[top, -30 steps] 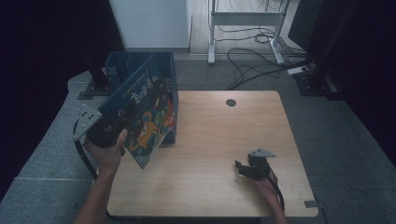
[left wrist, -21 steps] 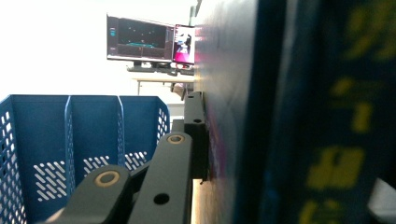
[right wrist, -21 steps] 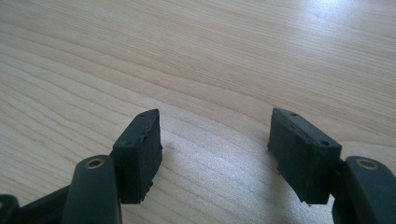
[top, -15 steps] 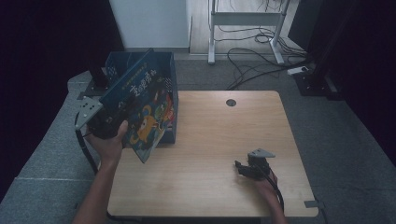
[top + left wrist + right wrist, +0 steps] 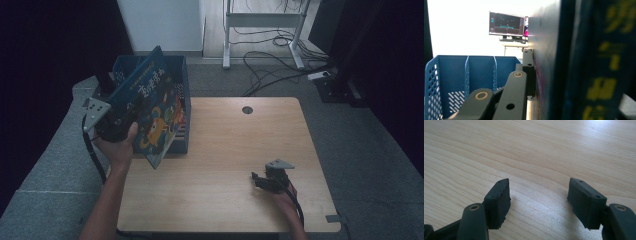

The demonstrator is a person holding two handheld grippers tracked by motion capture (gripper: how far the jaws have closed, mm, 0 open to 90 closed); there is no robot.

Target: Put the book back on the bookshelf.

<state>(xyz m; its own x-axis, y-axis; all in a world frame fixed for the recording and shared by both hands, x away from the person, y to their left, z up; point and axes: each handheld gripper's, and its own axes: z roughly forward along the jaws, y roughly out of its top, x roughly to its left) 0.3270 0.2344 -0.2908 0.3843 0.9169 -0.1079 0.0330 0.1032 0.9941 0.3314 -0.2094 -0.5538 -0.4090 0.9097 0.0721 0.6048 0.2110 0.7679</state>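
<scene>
1. Since a second ago, the left gripper has carried the picture book up and back, from leaning at the table's left edge to hanging higher against the blue crate.
2. Its jaws are clamped tight on the book's edge; in the left gripper view the dark cover presses right against one black jaw, with the crate's slotted dividers behind.
3. That book is tilted, its lower corner hanging over the table just in front of the crate.
4. Well apart from it, the right gripper rests on the wood near the front right, jaws parted and empty, bare tabletop between the pads.
</scene>
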